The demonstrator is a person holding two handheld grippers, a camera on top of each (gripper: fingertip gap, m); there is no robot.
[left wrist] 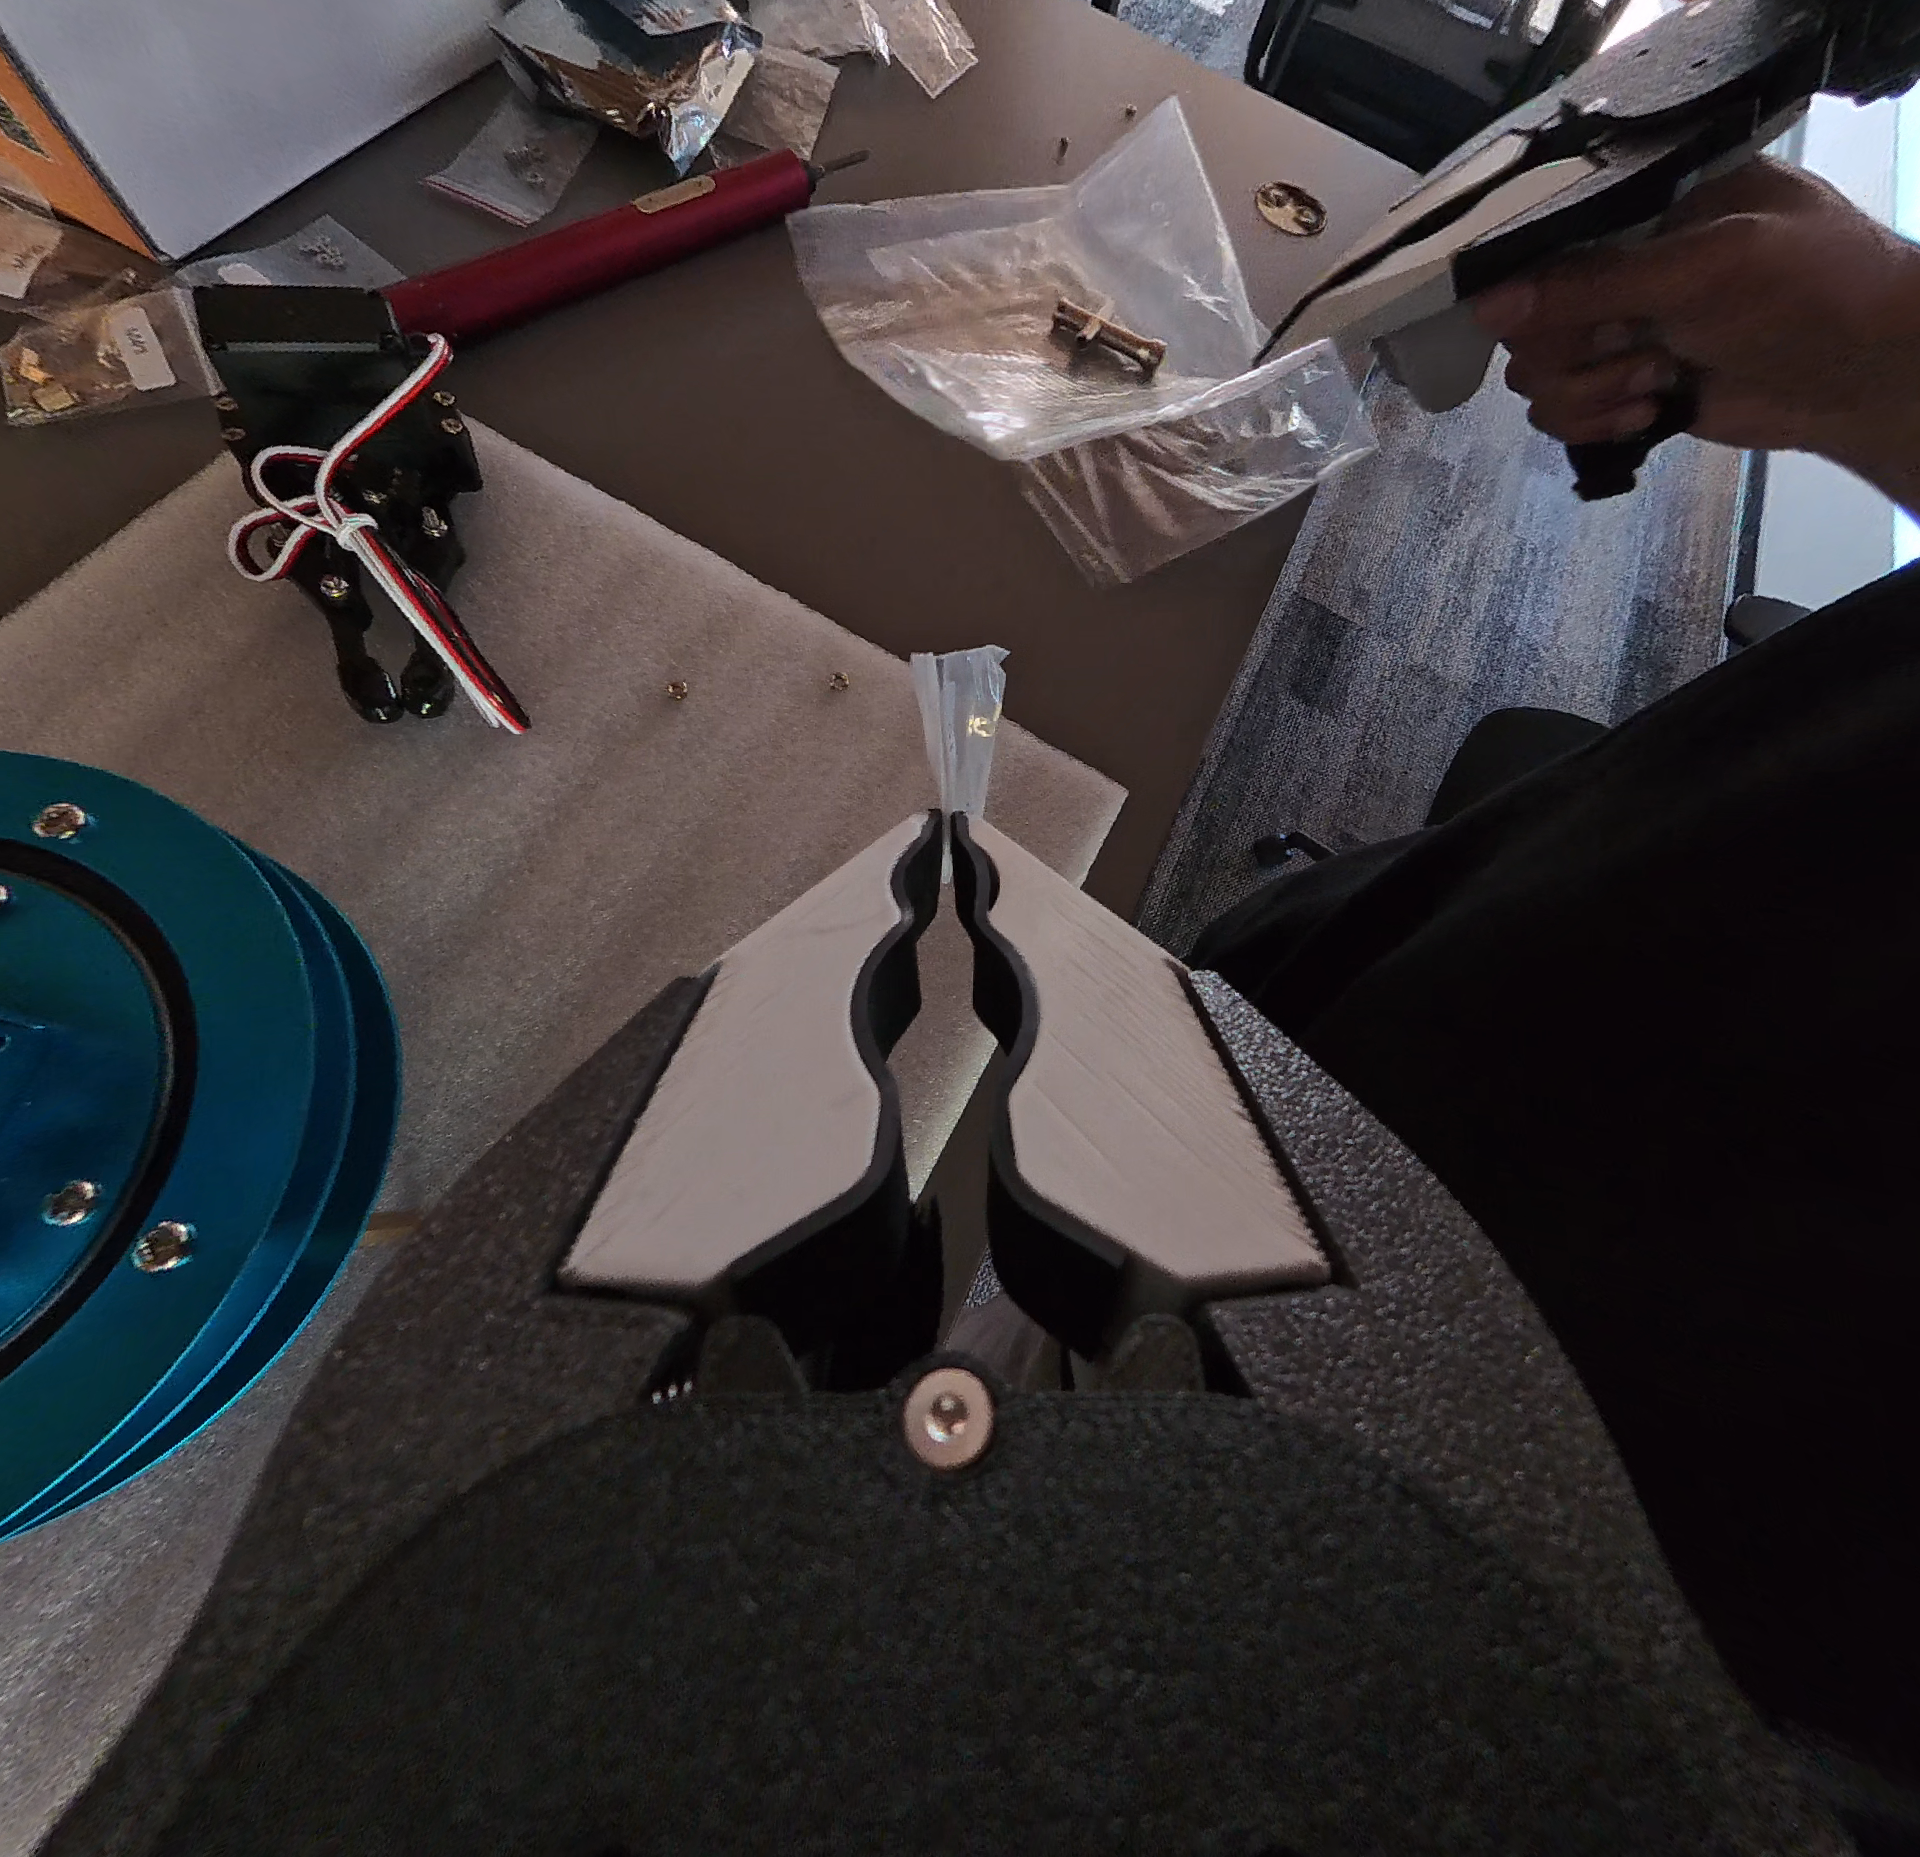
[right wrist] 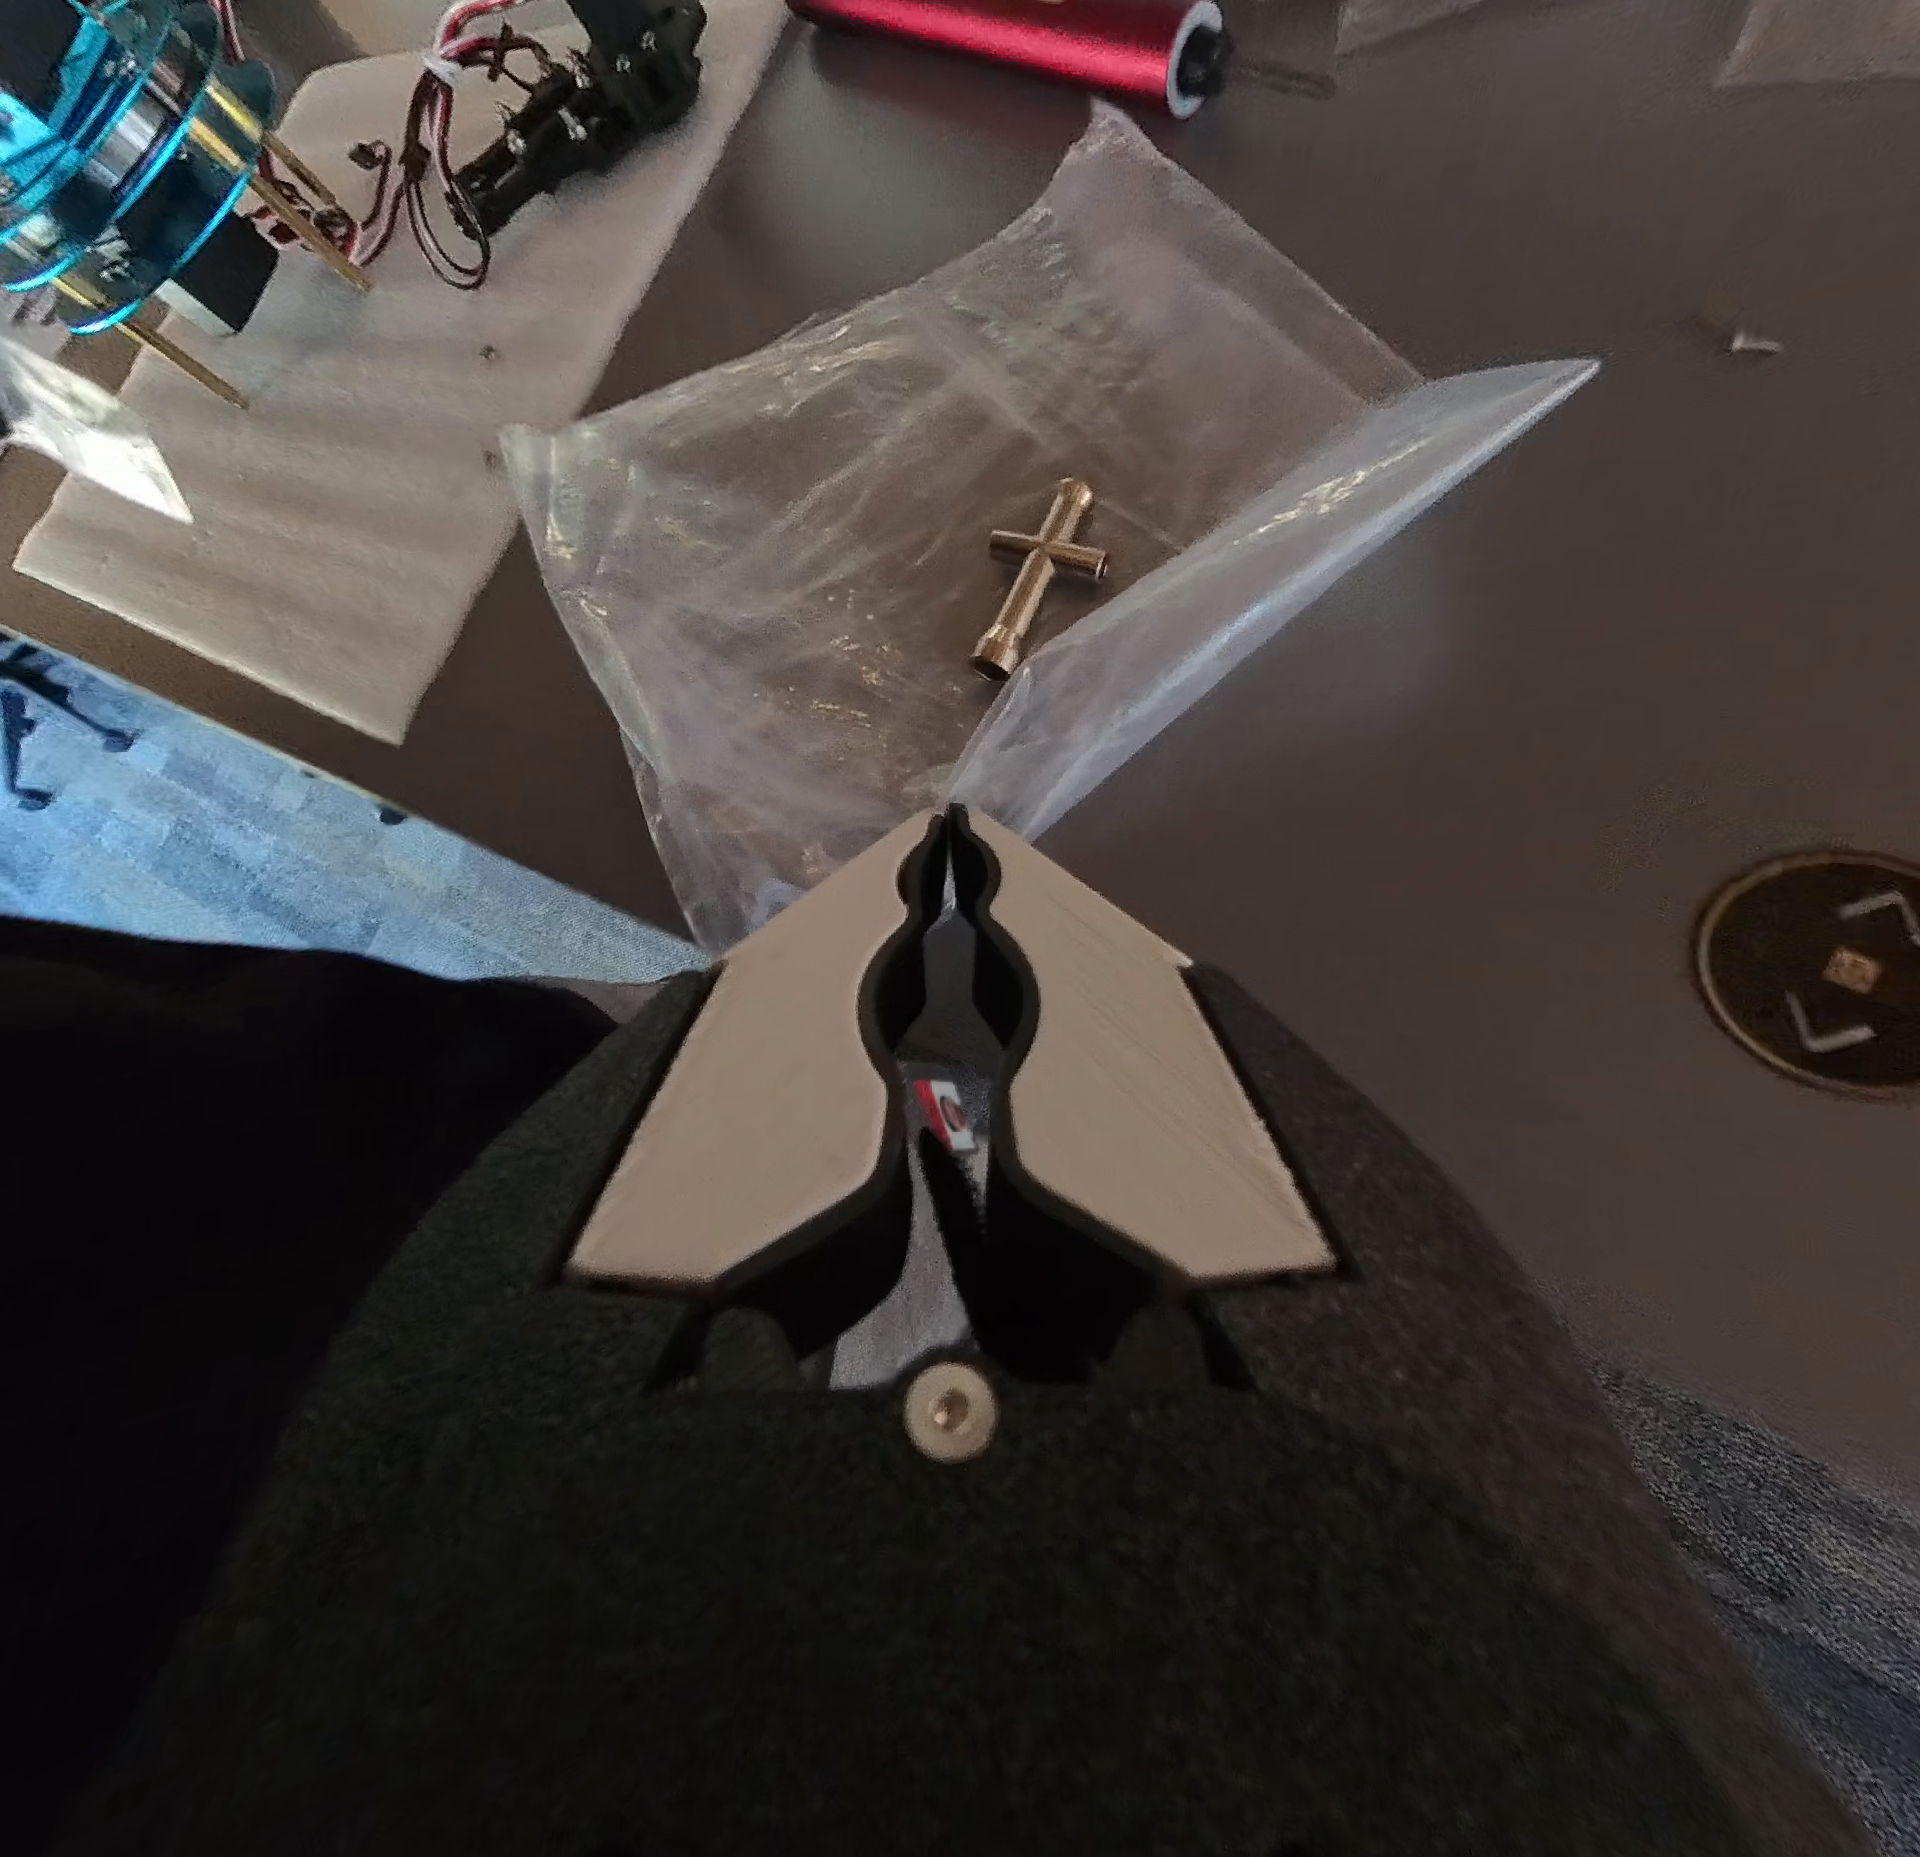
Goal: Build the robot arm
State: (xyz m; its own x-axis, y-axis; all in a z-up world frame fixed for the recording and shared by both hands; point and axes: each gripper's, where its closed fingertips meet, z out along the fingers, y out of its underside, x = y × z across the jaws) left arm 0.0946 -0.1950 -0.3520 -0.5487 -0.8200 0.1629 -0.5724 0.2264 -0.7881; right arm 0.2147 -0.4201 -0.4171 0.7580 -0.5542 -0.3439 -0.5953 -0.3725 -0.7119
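Observation:
My left gripper (left wrist: 951, 820) is shut on a small strip of clear plastic (left wrist: 961, 727) that sticks up from its tips, above a grey foam mat (left wrist: 644, 768). My right gripper (right wrist: 951, 815) is shut on the edge of a clear plastic bag (right wrist: 831, 519) and lifts that edge off the brown table (right wrist: 1507, 716). A brass cross-shaped socket wrench (right wrist: 1039, 571) lies in the bag. In the left wrist view the right gripper (left wrist: 1273, 347), held by a hand (left wrist: 1714, 321), pinches the bag (left wrist: 1039, 280) at the upper right, with the wrench (left wrist: 1107, 335) inside.
A red cylindrical tool (left wrist: 613, 238) lies at the back. A black servo claw with red and white wires (left wrist: 343, 457) rests on the mat. Blue round plates (left wrist: 156, 1132) stand at the left. Small bags and foil wrappers (left wrist: 644, 51) clutter the back. A round table insert (right wrist: 1829, 971) is at the right. The gap from one gripper's tips to the other's is roughly 25 cm.

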